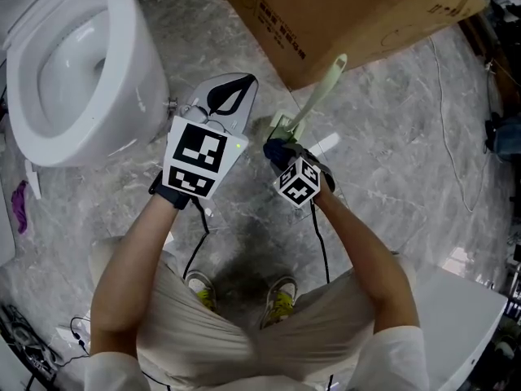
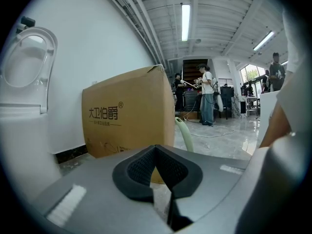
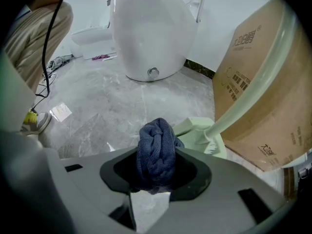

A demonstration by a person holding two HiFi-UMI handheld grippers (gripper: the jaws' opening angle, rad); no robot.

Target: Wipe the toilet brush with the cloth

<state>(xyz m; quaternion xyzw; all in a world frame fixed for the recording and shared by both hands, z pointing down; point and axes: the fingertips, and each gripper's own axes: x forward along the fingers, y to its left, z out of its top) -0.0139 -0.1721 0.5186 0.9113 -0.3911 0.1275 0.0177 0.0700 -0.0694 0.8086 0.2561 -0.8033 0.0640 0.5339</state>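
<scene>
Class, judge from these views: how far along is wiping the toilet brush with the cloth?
Done: the right gripper is shut on the cloth. In hand: the cloth is held close to the brush, whose handle tilts toward the box; no contact shows. Left: all the wiping. The left gripper is shut, empty.

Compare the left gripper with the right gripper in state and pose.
The left gripper has its jaws together on nothing; the right gripper is clamped on a bunched dark blue cloth. The left gripper points roughly level, towards the brown cardboard box; the right gripper tilts down beside the pale green toilet brush. Both are grey and shut.
</scene>
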